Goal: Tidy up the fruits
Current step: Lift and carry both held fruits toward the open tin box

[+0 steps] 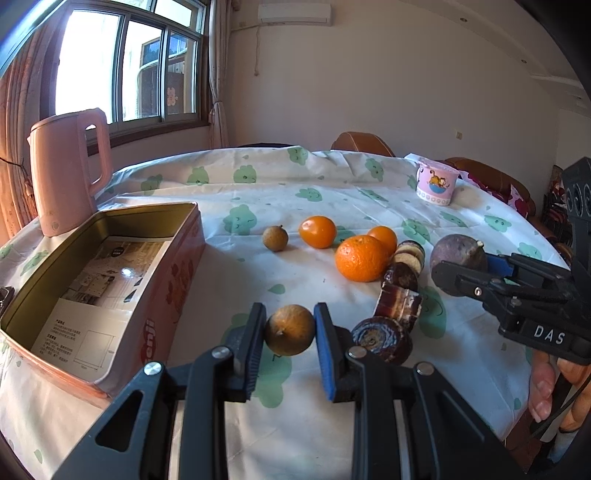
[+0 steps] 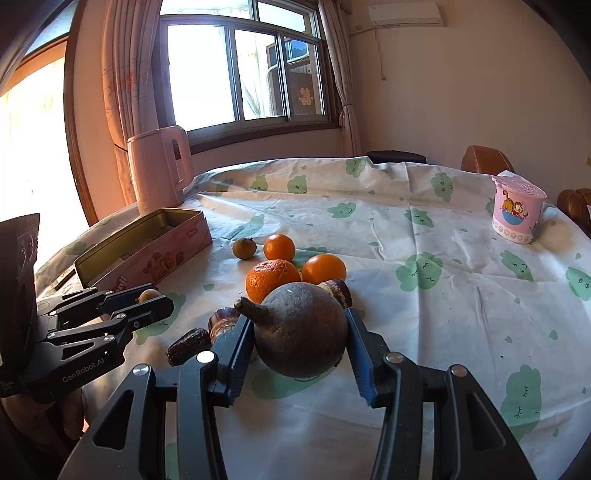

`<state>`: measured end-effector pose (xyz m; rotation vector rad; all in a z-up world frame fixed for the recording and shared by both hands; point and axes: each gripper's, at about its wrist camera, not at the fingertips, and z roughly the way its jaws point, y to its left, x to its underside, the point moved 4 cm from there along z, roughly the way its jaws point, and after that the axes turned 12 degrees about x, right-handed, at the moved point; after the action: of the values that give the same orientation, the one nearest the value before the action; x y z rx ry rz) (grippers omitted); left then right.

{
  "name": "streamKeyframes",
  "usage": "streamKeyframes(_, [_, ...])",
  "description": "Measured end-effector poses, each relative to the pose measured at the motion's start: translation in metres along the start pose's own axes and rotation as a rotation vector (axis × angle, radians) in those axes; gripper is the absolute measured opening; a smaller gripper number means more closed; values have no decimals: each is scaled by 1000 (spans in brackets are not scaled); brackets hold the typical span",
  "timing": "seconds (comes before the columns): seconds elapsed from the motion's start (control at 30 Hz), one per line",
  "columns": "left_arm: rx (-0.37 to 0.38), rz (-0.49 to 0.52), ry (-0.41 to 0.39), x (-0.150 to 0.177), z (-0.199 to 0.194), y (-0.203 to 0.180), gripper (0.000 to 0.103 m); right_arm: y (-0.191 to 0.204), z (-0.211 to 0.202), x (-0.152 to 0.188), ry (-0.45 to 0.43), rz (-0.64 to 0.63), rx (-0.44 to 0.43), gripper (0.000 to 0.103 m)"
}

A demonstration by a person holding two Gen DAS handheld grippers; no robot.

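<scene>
Both grippers are loaded: the left gripper (image 1: 290, 330) grasps a longan (image 1: 290, 329), the right gripper (image 2: 300, 334) a passion fruit (image 2: 301, 329). Next, probably, the open tin (image 1: 186, 243).

Straight ahead of the jaws, a brown-framed sliding window (image 2: 243, 74) is set in the far wall, and bright daylight is let in through it. Pale pink curtains (image 2: 122, 77) are hung at its left side. A cream plaster wall (image 1: 388, 81) is seen ahead and to the right, with a white air conditioner (image 1: 294, 14) mounted high. Brown leather chair backs (image 1: 364, 143) are placed beyond the white tablecloth printed with green clouds (image 2: 424, 258).
</scene>
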<state>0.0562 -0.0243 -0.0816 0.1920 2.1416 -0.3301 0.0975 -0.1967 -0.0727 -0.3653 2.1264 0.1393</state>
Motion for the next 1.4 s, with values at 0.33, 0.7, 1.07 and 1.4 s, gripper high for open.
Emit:
streamKeyframes(0.33, [-21, 16, -26, -1, -2, -3, 28, 1, -6, 0, -38, -5, 1, 50])
streamKeyframes(0.7, [-43, 37, -48, 1, -5, -6, 28, 2, -13, 0, -81, -12, -1, 50])
streamKeyframes(1.07, [-65, 62, -73, 1, -8, -10, 28, 3, -19, 0, -124, -18, -7, 50])
streamKeyframes(1.4, [-74, 70, -85, 1, -10, -12, 28, 4, -24, 0, -166, -31, -7, 50])
